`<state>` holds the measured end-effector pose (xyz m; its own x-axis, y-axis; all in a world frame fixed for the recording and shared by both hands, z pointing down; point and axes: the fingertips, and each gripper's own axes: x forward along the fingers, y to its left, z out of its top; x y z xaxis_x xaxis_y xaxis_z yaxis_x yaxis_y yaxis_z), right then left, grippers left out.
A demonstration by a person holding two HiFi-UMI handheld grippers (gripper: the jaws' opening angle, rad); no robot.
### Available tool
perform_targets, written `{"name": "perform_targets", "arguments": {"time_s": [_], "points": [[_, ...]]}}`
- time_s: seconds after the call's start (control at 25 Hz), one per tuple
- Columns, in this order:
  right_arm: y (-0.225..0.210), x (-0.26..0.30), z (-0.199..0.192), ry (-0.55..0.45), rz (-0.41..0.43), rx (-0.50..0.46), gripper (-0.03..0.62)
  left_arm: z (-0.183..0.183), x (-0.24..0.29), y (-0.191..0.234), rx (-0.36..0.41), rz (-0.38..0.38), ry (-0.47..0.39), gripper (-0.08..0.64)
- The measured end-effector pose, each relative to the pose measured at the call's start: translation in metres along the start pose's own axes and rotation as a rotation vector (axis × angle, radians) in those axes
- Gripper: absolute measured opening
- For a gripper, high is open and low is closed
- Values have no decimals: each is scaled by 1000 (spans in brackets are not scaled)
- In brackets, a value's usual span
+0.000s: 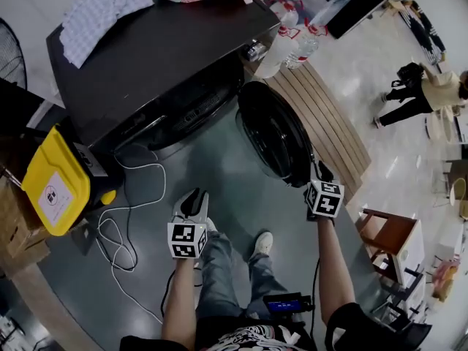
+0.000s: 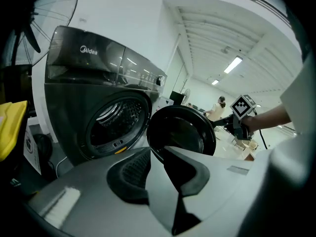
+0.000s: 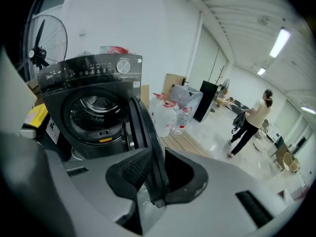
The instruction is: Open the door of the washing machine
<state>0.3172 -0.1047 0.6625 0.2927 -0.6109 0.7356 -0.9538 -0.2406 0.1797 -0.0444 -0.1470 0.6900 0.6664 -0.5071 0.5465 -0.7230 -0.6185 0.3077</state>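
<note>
The round black glass door of the dark grey front-loading washing machine already stands swung well out from the drum opening, so I judge the task mostly done. My right gripper has its jaws closed on the door's outer rim, at the end away from the hinge. My left gripper hangs in front of the machine, jaws narrowly apart with nothing between them. What may be left is a little more swing, then letting go of the rim
</note>
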Motion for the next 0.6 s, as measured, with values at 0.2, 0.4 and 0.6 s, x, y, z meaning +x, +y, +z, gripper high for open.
{"name": "perform_targets", "arguments": {"time_s": [0.2,0.4,0.6], "points": [[26,-58,16,-132,159,35,3,40,-38,-26,7,67,-111,81],[53,-168,9,-246,421,-15,3,68,-108,-101,-60,163,-224,2],[33,-283,2,-357,577,-4,3,73,-178,-198,-105,270,-319,0]]}}
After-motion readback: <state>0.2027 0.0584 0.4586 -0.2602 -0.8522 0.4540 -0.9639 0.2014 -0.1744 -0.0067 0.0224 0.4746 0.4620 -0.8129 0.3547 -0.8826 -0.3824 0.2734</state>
